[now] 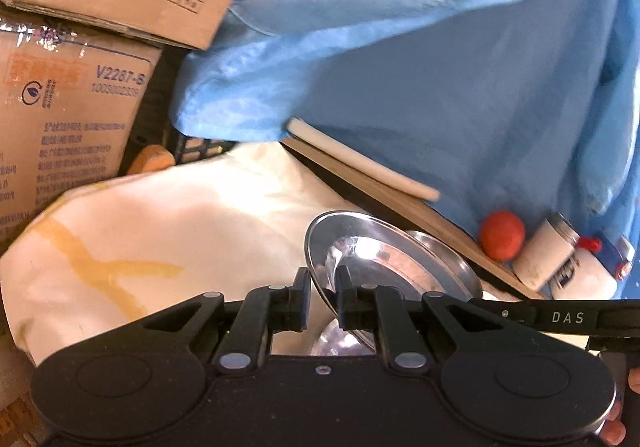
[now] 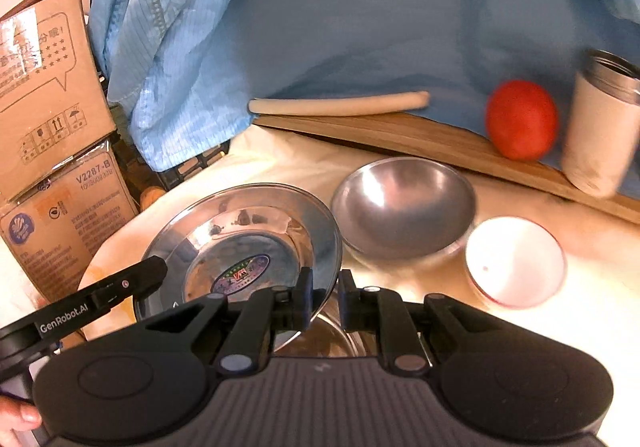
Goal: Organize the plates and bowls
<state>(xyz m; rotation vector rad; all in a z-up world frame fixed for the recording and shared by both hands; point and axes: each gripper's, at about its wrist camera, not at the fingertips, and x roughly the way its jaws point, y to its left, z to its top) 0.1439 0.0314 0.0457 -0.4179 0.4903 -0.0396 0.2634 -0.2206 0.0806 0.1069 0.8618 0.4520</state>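
Pale cream cloth with yellowish stains covers the table (image 2: 592, 271) we work at, and a blue garment (image 2: 360, 27) hangs behind it over a wooden board (image 2: 400, 139). Cardboard boxes (image 2: 44, 95) are stacked at the left.

Both of us hold one steel plate (image 2: 248, 239) between us, lifted clear of the cloth and tilted. Our right hand-held gripper (image 2: 324, 301) has its jaws closed on the plate's near right rim, the thin edge pinched between the two pads. Our left hand-held gripper (image 1: 322, 297) is clamped on the opposite rim; in the left wrist view the plate (image 1: 384, 259) stands nearly on edge between its fingers. In the right wrist view that left tool shows as a black arm reaching in at the plate's left side, and a bit of a hand (image 2: 16, 419) appears at the lower left corner.

Just right of the plate sits a steel bowl (image 2: 404, 207), upright on the cloth. Beside it, further right and nearer us, stands a small white bowl with a red rim (image 2: 516, 263). Under the raised plate, close to the gripper, we see part of another shiny rounded vessel (image 2: 332, 339), though we cannot tell what it is.

On the board rest a red tomato (image 2: 520, 119), a white cylinder with a metal top (image 2: 600, 127) just right of it, and a long pale stick (image 2: 340, 103) at the far edge.
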